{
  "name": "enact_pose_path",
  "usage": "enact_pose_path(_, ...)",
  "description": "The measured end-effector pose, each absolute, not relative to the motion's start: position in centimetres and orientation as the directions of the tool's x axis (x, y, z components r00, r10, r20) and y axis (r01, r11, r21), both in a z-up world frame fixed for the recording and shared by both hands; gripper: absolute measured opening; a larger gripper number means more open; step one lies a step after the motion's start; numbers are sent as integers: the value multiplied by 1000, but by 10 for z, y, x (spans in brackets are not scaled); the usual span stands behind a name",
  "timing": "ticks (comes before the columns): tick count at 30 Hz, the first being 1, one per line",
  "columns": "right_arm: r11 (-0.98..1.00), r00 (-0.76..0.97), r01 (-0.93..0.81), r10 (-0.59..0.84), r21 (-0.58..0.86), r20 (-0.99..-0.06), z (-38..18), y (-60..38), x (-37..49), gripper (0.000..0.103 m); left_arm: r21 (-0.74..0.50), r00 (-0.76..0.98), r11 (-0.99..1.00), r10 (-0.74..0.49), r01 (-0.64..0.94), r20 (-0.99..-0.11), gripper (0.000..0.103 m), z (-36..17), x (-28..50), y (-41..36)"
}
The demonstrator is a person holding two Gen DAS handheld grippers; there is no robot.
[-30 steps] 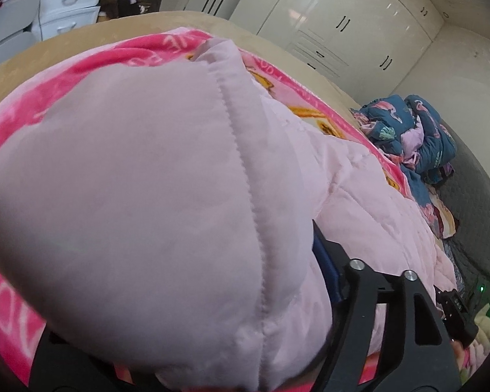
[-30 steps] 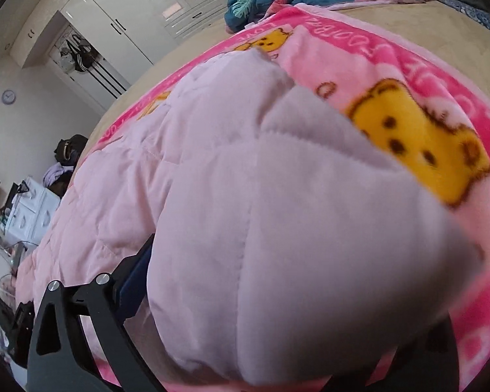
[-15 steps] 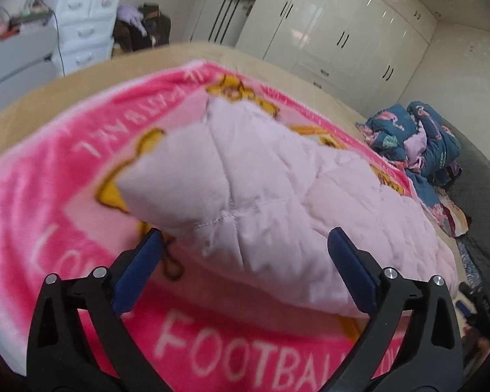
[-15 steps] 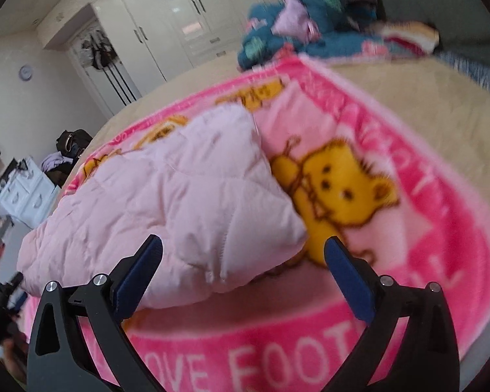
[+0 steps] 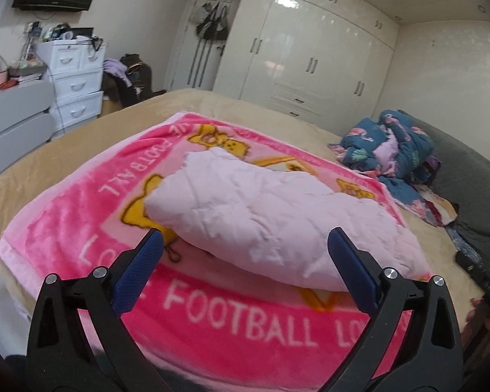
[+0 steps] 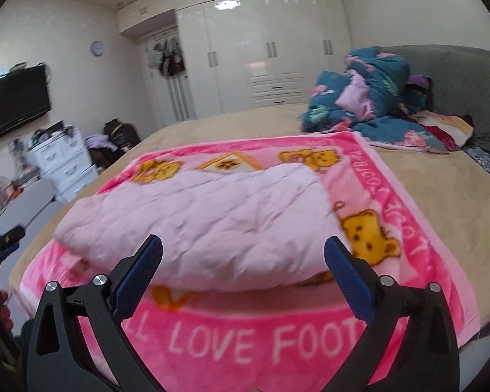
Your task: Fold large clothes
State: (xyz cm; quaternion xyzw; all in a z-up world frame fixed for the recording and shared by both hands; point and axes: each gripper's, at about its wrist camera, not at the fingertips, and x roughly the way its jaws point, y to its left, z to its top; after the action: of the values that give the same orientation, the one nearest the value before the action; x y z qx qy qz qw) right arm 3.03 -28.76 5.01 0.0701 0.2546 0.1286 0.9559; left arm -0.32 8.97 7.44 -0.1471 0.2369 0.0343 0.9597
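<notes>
Both tongs are off the cloth now; a second ago each one had a thick fistful of pale pink quilting bunched in its jaws, and now that fabric lies dropped on the bed. Left gripper [image 5: 245, 248] stands spread wide with nothing between its blue pads [image 5: 139, 269], and the right gripper [image 6: 243, 251] matches it, gaping and empty, both hanging above the near edge of the bed and tilted down at it.

Just beyond them sits the pink quilted garment [image 5: 271, 209], doubled over on itself into a plump, rumpled slab, its folded edge facing the tongs. My guess is the fold has just been laid down and released so it can settle. It rests on the pink bear blanket [image 5: 219, 320], spread flat as a work surface, lettering along its near border. Under that, the tan bed cover [image 6: 434, 196]. Well apart, by the grey headboard [image 6: 467, 75], a heap of blue flowered bedding [image 6: 359, 98] waits. White wardrobes [image 5: 310, 58] line the far wall.
</notes>
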Motion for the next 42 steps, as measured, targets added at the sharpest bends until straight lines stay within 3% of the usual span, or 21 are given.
enact_pose_path(12,949,801,-284,313,136,-509,30,-251,-8,99,-239,848,970,-98,-35,-520,94,58,-14,39)
enact_pose_path(22,943,778,-298,329,147,-536,19,-242,0,99,-198,825,979,-70,-52,-561,94,50,-7,30)
enact_pose_path(42,942,772,-302,333,149,-541,16,-240,5,99,-163,826,985,-52,-49,-561,94,52,-7,29)
